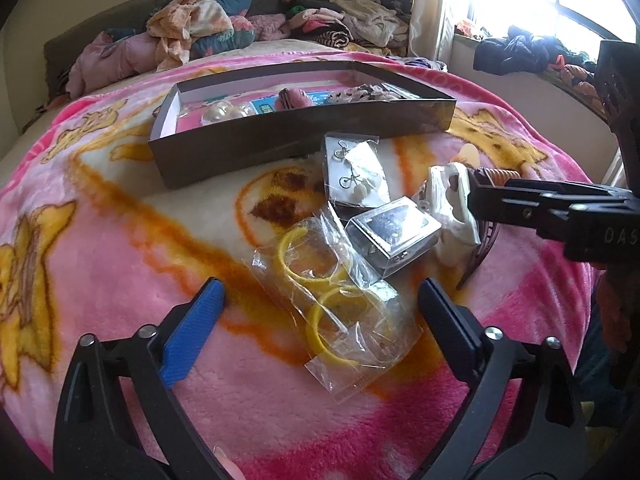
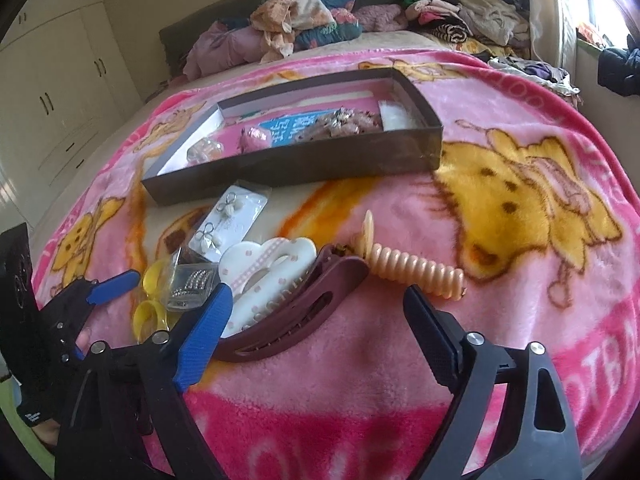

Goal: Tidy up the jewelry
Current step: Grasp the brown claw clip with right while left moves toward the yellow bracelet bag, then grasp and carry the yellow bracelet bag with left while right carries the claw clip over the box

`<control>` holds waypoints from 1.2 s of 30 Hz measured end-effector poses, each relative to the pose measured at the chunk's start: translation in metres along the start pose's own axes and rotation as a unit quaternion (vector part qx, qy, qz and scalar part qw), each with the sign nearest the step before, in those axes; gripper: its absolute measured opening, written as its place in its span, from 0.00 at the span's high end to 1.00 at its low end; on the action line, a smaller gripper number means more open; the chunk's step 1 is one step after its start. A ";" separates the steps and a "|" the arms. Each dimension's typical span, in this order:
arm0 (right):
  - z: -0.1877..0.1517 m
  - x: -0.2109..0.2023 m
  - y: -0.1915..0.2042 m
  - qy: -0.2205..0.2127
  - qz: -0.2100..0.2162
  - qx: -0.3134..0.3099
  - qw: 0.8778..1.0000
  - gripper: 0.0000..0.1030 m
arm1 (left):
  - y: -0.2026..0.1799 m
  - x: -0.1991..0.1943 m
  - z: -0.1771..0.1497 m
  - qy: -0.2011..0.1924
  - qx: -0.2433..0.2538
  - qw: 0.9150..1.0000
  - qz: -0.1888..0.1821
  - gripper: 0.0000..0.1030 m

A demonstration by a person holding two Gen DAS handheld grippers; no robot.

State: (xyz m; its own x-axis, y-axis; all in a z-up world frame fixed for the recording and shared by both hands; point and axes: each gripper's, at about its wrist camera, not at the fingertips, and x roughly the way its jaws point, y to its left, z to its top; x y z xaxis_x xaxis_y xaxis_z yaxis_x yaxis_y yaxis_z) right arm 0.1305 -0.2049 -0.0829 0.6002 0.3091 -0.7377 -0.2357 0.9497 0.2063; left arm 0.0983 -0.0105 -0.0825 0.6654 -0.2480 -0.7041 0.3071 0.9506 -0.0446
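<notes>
A dark shallow box [image 1: 280, 128] lies on the pink blanket and holds pearls, a pink item and a beaded pile; it also shows in the right wrist view [image 2: 304, 168]. In front of it lie an earring card [image 1: 354, 168], a clear case [image 1: 394, 236], a bag of yellow bangles [image 1: 332, 304], a white clip [image 2: 268, 276], a maroon clip [image 2: 296, 320] and a peach spiral clip [image 2: 416, 274]. My left gripper [image 1: 320, 292] is open over the bangle bag. My right gripper [image 2: 316, 300] is open around the maroon clip.
The pink cartoon blanket [image 2: 500, 240] covers the bed. Piled clothes and pillows [image 1: 224, 24] lie at the far end. A window sill with clothes [image 1: 532, 52] is at the right, cupboards [image 2: 52, 92] at the left.
</notes>
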 end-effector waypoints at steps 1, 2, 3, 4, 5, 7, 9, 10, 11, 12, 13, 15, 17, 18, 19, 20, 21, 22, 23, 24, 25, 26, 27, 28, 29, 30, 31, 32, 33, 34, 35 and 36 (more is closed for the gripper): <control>-0.001 0.001 -0.001 0.003 0.004 0.003 1.000 0.24 | 0.001 0.000 0.000 0.001 -0.002 1.000 0.001 0.19; -0.001 0.001 -0.002 0.004 0.007 0.005 1.000 0.26 | 0.002 0.000 0.000 0.001 -0.004 1.000 0.000 0.21; -0.002 0.000 -0.004 0.005 0.007 0.007 1.000 0.29 | 0.002 0.000 0.000 0.002 -0.005 1.000 0.000 0.21; -0.002 -0.001 -0.005 0.005 0.006 0.008 1.000 0.30 | 0.003 0.000 -0.001 0.002 -0.005 1.000 0.001 0.23; -0.003 -0.002 -0.006 0.006 0.006 0.008 1.000 0.33 | 0.004 -0.001 -0.001 0.002 -0.005 1.000 0.001 0.24; -0.004 -0.003 -0.009 0.011 0.000 0.012 1.000 0.38 | 0.004 -0.001 -0.001 0.002 -0.005 1.000 0.003 0.26; -0.006 -0.003 -0.012 0.018 -0.002 0.015 1.000 0.47 | 0.006 -0.002 -0.001 0.003 -0.006 1.000 0.002 0.29; -0.007 -0.001 -0.014 0.023 -0.004 0.017 1.000 0.50 | 0.007 -0.003 -0.002 0.003 -0.007 1.000 0.003 0.32; -0.008 0.000 -0.015 0.027 -0.005 0.017 0.999 0.55 | 0.008 -0.004 -0.002 0.003 -0.008 1.000 0.004 0.36; -0.008 0.001 -0.015 0.029 -0.004 0.017 0.999 0.59 | 0.010 -0.005 -0.002 0.003 -0.009 1.000 0.005 0.38; -0.009 0.001 -0.015 0.030 0.001 0.019 0.999 0.61 | 0.011 -0.006 -0.002 0.003 -0.011 1.000 0.006 0.42; -0.009 0.003 -0.015 0.033 0.007 0.020 0.999 0.63 | 0.015 -0.007 -0.002 0.003 -0.016 1.000 0.010 0.51; -0.008 0.004 -0.014 0.035 0.016 0.022 0.999 0.66 | 0.020 -0.008 -0.001 0.004 -0.024 1.000 0.009 0.60; -0.008 0.005 -0.013 0.035 0.020 0.023 0.999 0.68 | 0.022 -0.009 0.000 0.004 -0.027 1.000 0.008 0.62; -0.008 0.005 -0.012 0.035 0.024 0.022 0.999 0.70 | 0.024 -0.009 0.000 0.004 -0.030 1.000 0.005 0.63; -0.008 0.004 -0.011 0.035 0.027 0.021 0.999 0.73 | 0.026 -0.010 0.000 0.005 -0.033 0.999 0.002 0.64; -0.008 0.004 -0.010 0.034 0.029 0.020 0.999 0.76 | 0.027 -0.010 0.000 0.005 -0.036 0.999 0.000 0.64; -0.008 0.003 -0.009 0.033 0.033 0.019 0.999 0.79 | 0.028 -0.011 0.000 0.004 -0.040 0.999 -0.003 0.65; -0.008 0.002 -0.008 0.033 0.037 0.018 0.999 0.85 | 0.030 -0.012 0.000 0.004 -0.042 0.999 -0.005 0.65; -0.007 0.001 -0.007 0.032 0.040 0.017 0.999 0.86 | 0.030 -0.013 0.000 0.003 -0.044 0.999 -0.006 0.65; -0.007 -0.001 -0.005 0.031 0.039 0.014 0.999 0.86 | 0.031 -0.014 0.001 0.001 -0.046 0.999 -0.008 0.66; -0.006 -0.003 -0.004 0.029 0.041 0.012 0.999 0.87 | 0.031 -0.015 0.002 0.000 -0.047 0.999 -0.009 0.66; -0.006 -0.004 -0.004 0.027 0.043 0.013 0.999 0.87 | 0.032 -0.016 0.003 -0.002 -0.048 0.999 -0.010 0.66; -0.005 -0.006 -0.005 0.025 0.044 0.015 0.999 0.88 | 0.033 -0.018 0.004 -0.005 -0.049 0.999 -0.011 0.66; -0.005 -0.007 -0.005 0.023 0.043 0.015 0.999 0.88 | 0.033 -0.019 0.005 -0.006 -0.050 0.999 -0.011 0.66; -0.005 -0.009 -0.005 0.021 0.040 0.013 0.999 0.88 | 0.034 -0.020 0.007 -0.009 -0.051 0.999 -0.011 0.66; -0.005 -0.011 -0.005 0.017 0.038 0.012 0.999 0.88 | 0.035 -0.022 0.009 -0.011 -0.052 0.998 -0.011 0.67; -0.004 -0.014 -0.006 0.014 0.039 0.013 0.999 0.88 | 0.035 -0.023 0.011 -0.014 -0.053 0.998 -0.012 0.67; -0.003 -0.016 -0.007 0.011 0.039 0.014 0.999 0.89 | 0.036 -0.024 0.012 -0.017 -0.052 0.998 -0.012 0.67; -0.002 -0.018 -0.007 0.008 0.039 0.014 0.999 0.89 | 0.036 -0.026 0.015 -0.021 -0.052 0.998 -0.013 0.67; -0.002 -0.020 -0.007 0.004 0.038 0.013 0.999 0.89 | 0.035 -0.027 0.017 -0.023 -0.052 0.998 -0.014 0.67; -0.001 -0.022 -0.008 0.001 0.037 0.012 0.999 0.89 | 0.035 -0.028 0.020 -0.027 -0.051 0.998 -0.014 0.67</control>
State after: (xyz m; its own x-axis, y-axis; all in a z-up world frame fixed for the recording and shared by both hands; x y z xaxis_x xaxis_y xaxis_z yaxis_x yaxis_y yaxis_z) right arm 0.1183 -0.2190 -0.0693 0.5801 0.3787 -0.7211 -0.2604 0.9251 0.2764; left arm 0.1038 0.0261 -0.0504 0.6938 -0.2825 -0.6625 0.2579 0.9563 -0.1377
